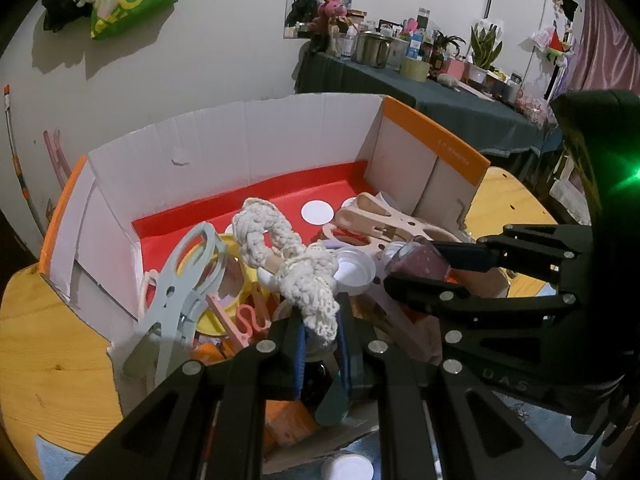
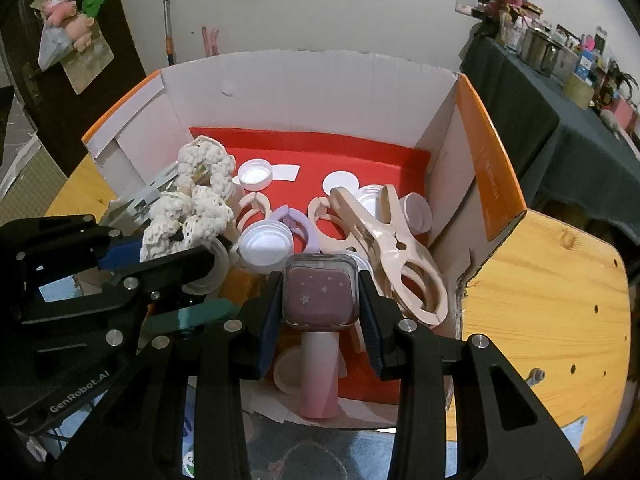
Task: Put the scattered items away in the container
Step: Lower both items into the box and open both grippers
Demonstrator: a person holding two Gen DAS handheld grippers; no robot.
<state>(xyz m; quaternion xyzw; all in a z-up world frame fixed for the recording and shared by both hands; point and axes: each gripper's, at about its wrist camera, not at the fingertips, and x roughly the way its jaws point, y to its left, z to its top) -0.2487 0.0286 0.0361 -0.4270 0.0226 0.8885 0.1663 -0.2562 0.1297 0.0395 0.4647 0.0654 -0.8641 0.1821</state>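
Note:
A white cardboard box (image 1: pixel 240 140) (image 2: pixel 304 92) with orange flaps and a red floor stands on the wooden table. My left gripper (image 1: pixel 320 320) (image 2: pixel 168 248) is shut on a cream crocheted piece (image 1: pixel 296 264) (image 2: pixel 192 208), held over the box's contents. My right gripper (image 2: pixel 320 296) (image 1: pixel 412 268) is shut on a small bottle with a square mauve starred body (image 2: pixel 318 294) (image 1: pixel 412 260) and a pink cap (image 2: pixel 318 376), held over the box's near part. Inside lie a beige clamp (image 2: pixel 384 240) (image 1: pixel 384 220), a grey-blue clamp (image 1: pixel 188 280), white lids (image 2: pixel 266 246) and a yellow dish (image 1: pixel 216 320).
The wooden table (image 2: pixel 540 300) (image 1: pixel 48 340) shows on both sides of the box. A white lid (image 1: pixel 348 468) lies on blue paper in front of the box. A cluttered side table (image 1: pixel 440 80) with a dark cloth stands at the back right.

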